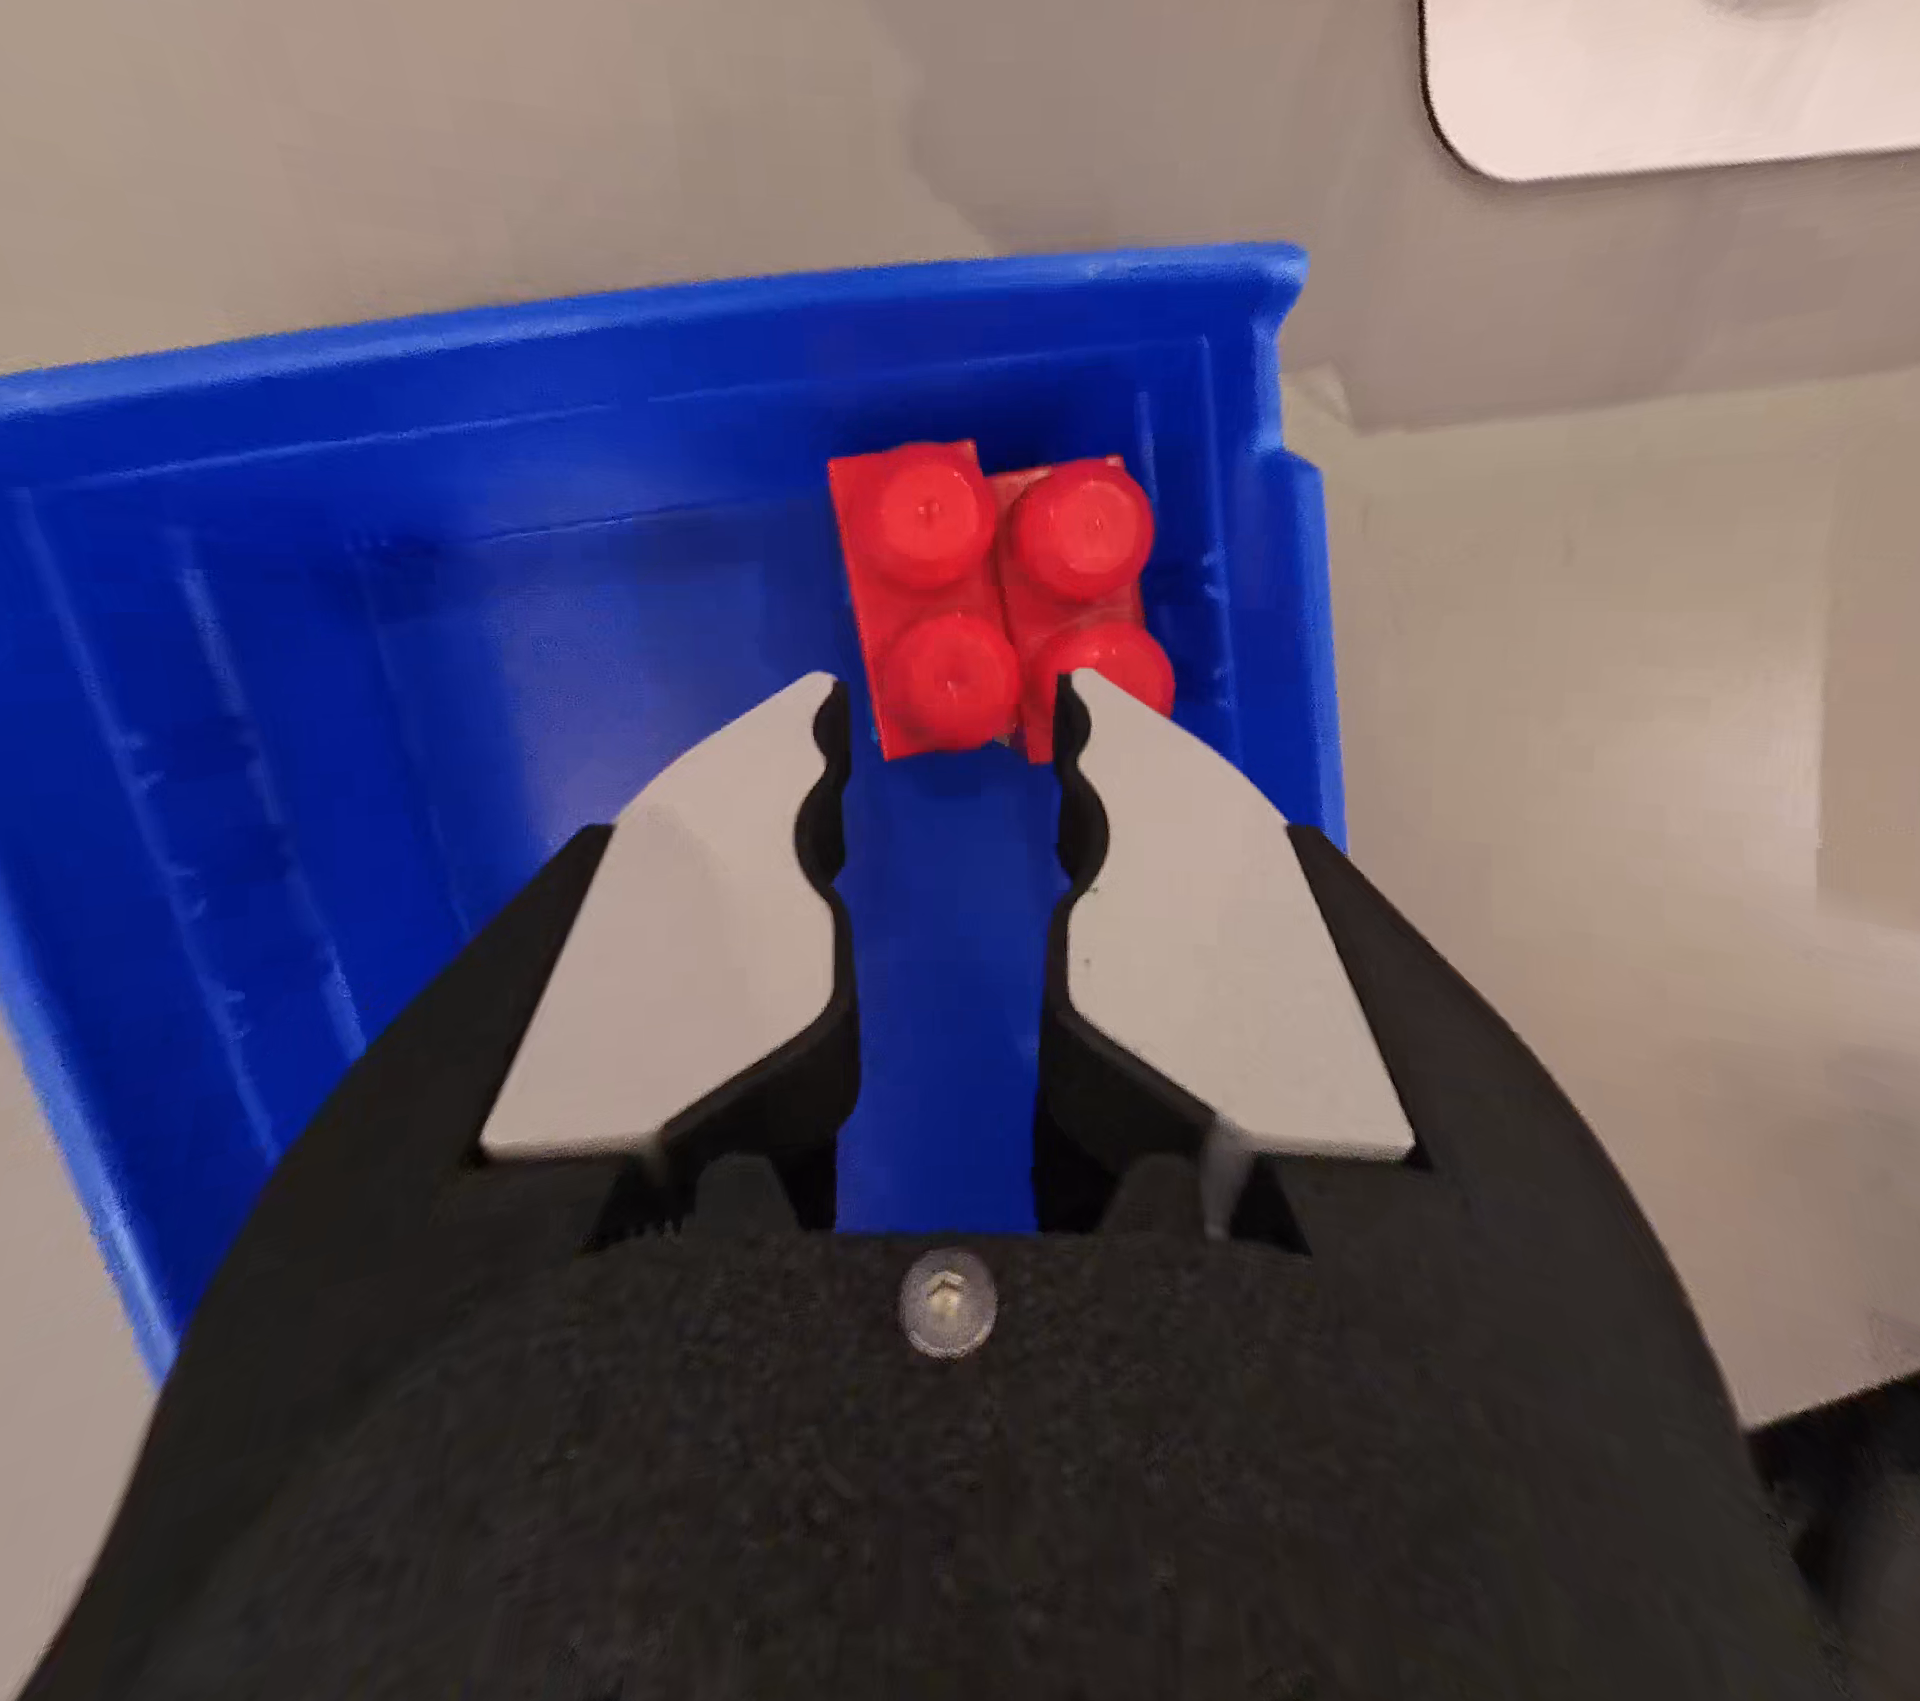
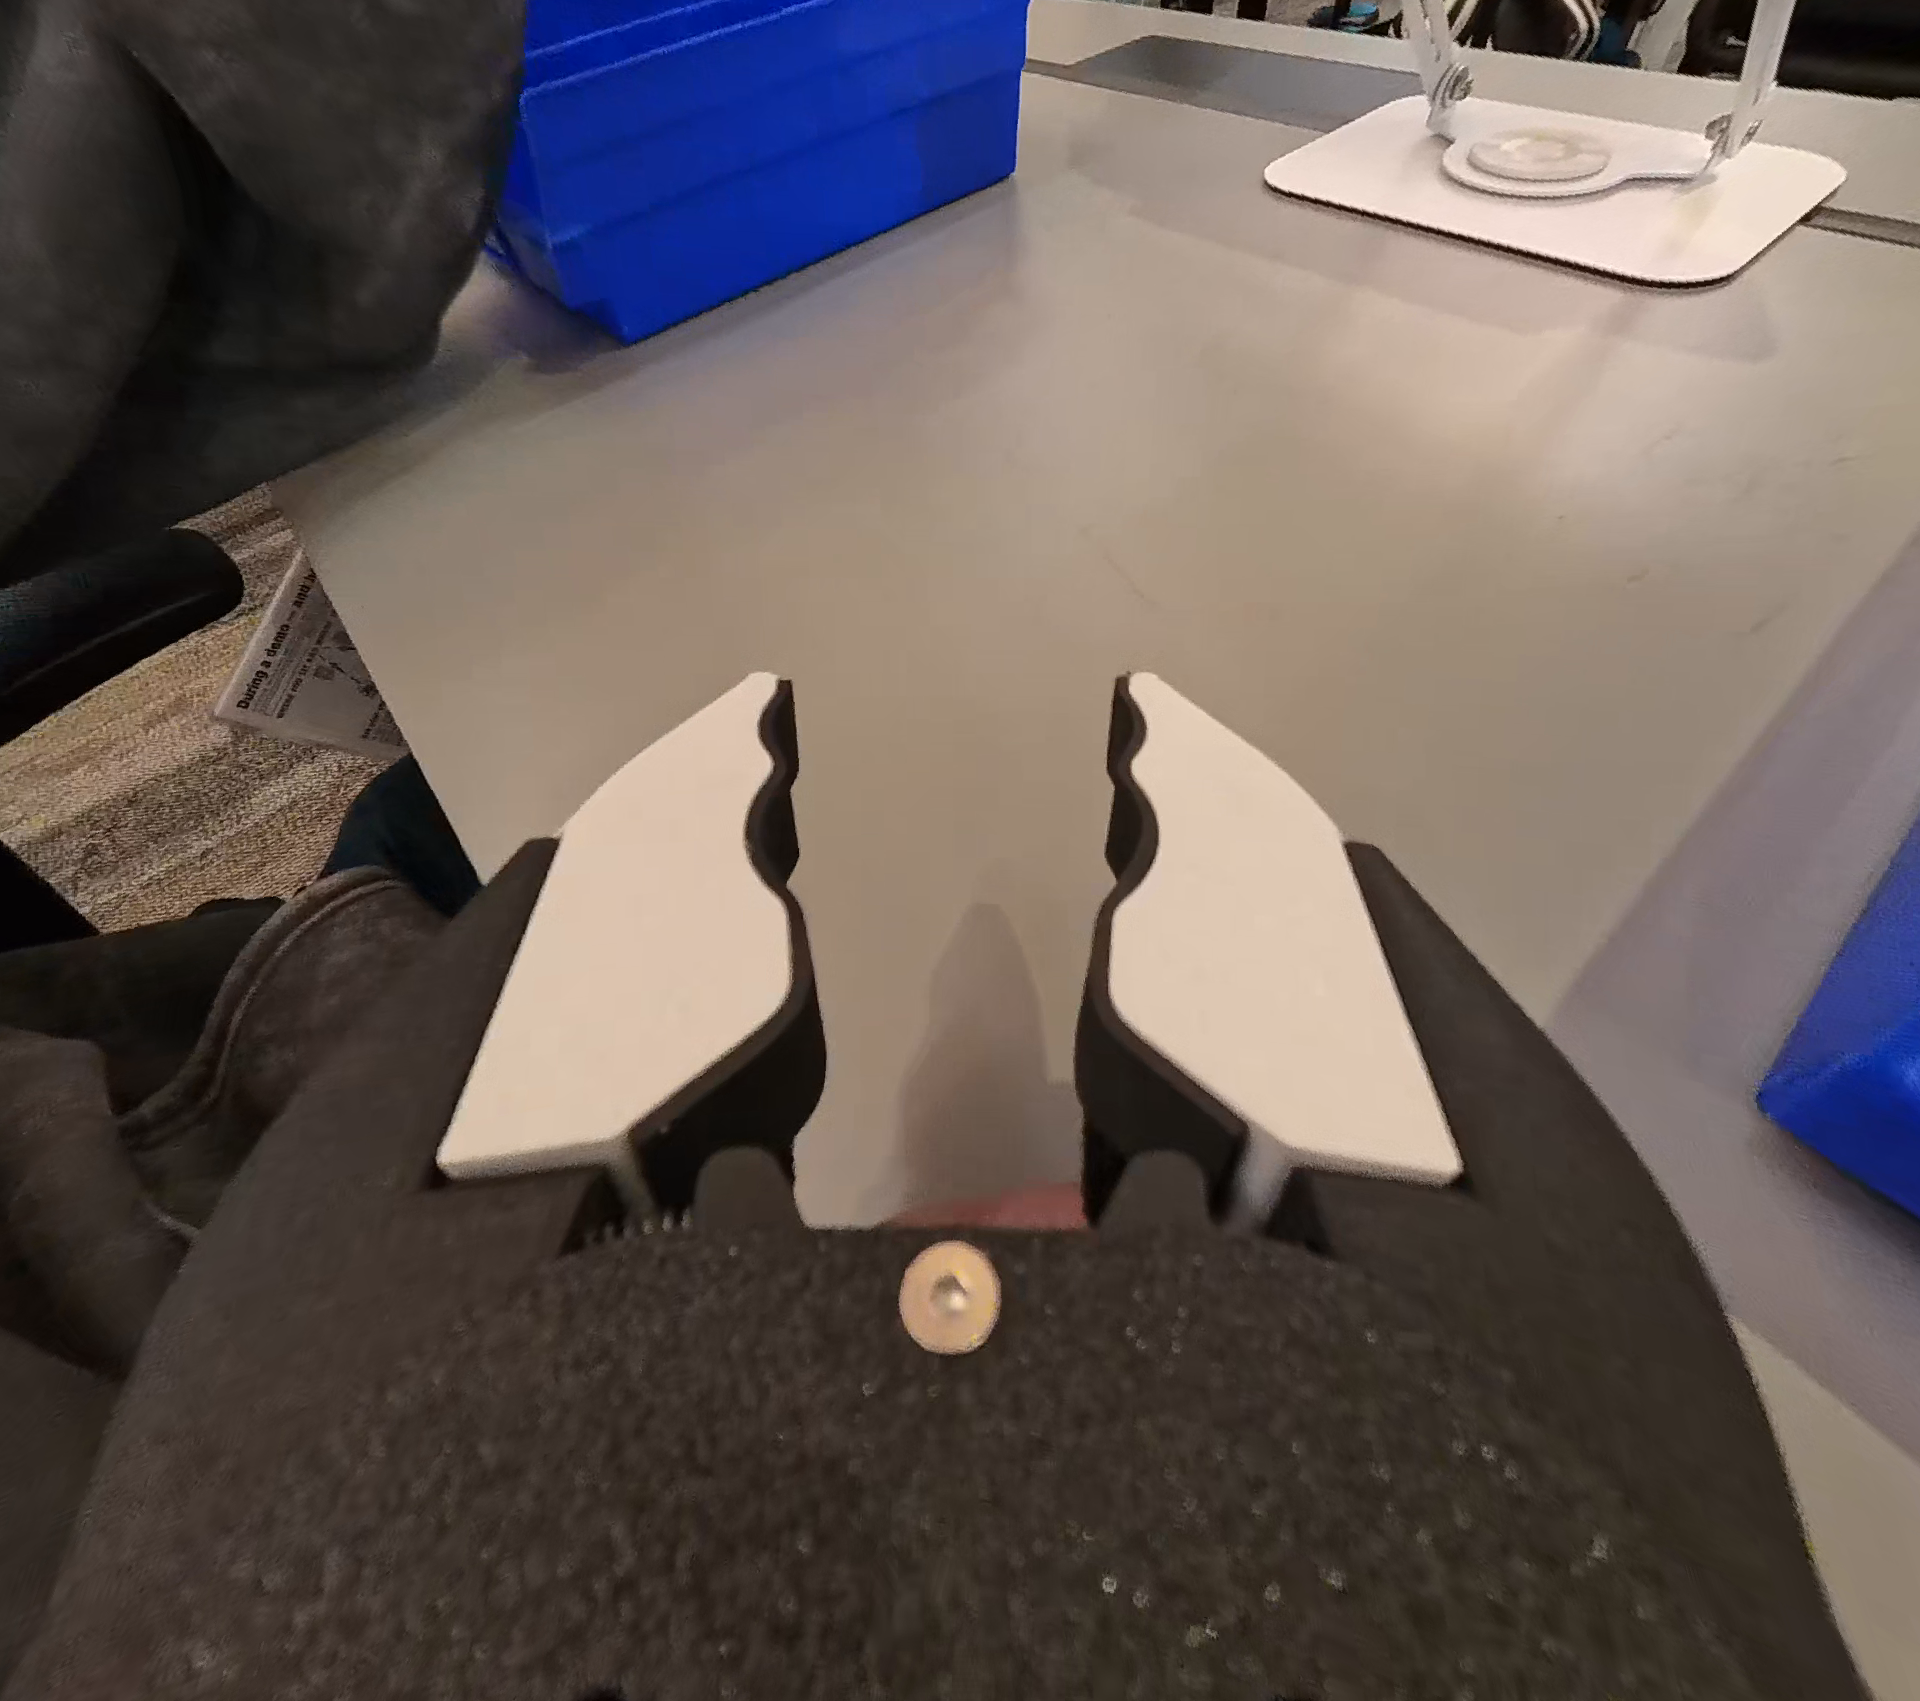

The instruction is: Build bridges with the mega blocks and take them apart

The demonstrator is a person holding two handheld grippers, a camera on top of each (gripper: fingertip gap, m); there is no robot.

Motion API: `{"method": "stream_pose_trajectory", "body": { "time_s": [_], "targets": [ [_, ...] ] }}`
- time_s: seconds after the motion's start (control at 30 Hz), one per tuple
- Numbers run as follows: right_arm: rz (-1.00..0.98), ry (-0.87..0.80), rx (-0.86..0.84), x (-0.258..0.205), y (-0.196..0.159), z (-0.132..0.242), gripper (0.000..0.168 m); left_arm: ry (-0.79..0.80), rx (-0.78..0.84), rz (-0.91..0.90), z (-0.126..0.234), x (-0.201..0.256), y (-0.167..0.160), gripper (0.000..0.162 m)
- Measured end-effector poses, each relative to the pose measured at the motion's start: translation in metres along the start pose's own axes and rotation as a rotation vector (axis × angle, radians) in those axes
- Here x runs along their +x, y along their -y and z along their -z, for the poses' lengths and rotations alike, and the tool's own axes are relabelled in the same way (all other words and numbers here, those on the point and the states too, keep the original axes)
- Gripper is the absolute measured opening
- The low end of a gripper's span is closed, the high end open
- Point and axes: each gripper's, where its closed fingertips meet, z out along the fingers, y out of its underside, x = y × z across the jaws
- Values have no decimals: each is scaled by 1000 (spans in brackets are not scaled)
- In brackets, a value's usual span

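The only writing in view is on a printed paper sheet [image 2: 301, 675] lying on the carpeted floor [image 2: 125, 789], just past the left edge of the grey worktop [image 2: 1143, 508] in the right wrist view. It carries a bold heading and smaller lines of black print with small drawings. Round emblems on the white stand [image 2: 1558, 197] are too blurred to read.

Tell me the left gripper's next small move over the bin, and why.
Probably ease the left gripper forward and down so its open jaws straddle the nearer red block, then close. The jaws are open and empty, with the tips just short of the two red blocks lying side by side in the blue bin. The right gripper is open over bare table.
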Motion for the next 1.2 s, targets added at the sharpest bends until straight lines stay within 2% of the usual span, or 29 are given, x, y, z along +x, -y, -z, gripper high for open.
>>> {"method": "stream_pose_trajectory", "body": {
  "time_s": [0.4, 0.47, 0.57, 0.7, 0.83, 0.93, 1.07, 1.13, 1.2],
  "targets": [
    [-29, -7, -14, 6, -3, 1, 57, 42, -87, -3, -36, -13, 6, 40],
    [-28, -3, -19, 6, -4, 0, 57, 76, -132, -25, -41, -18, -1, 33],
    [-32, -3, -15, 6, -3, 1, 57, 161, -207, -103, -48, -28, -14, 36],
    [-43, 3, -20, 7, -4, 1, 56, 220, -136, -134, -29, -37, -6, 36],
    [-39, 4, -23, 6, -5, 1, 56, 153, -21, -147, 13, -28, -2, 36],
    [-34, 3, -23, 6, -4, 1, 55, 41, 162, -169, 60, -5, -3, 36],
    [-25, 5, -22, 6, -4, 0, 55, -255, 446, -280, 119, 67, -28, 36],
    [-2, 0, -16, 7, -2, -1, 55, -443, 536, -293, 135, 107, -52, 36],
    [13, 23, 14, 7, 7, -6, 55, -706, 605, -288, 154, 156, -79, 36]
  ]
}}
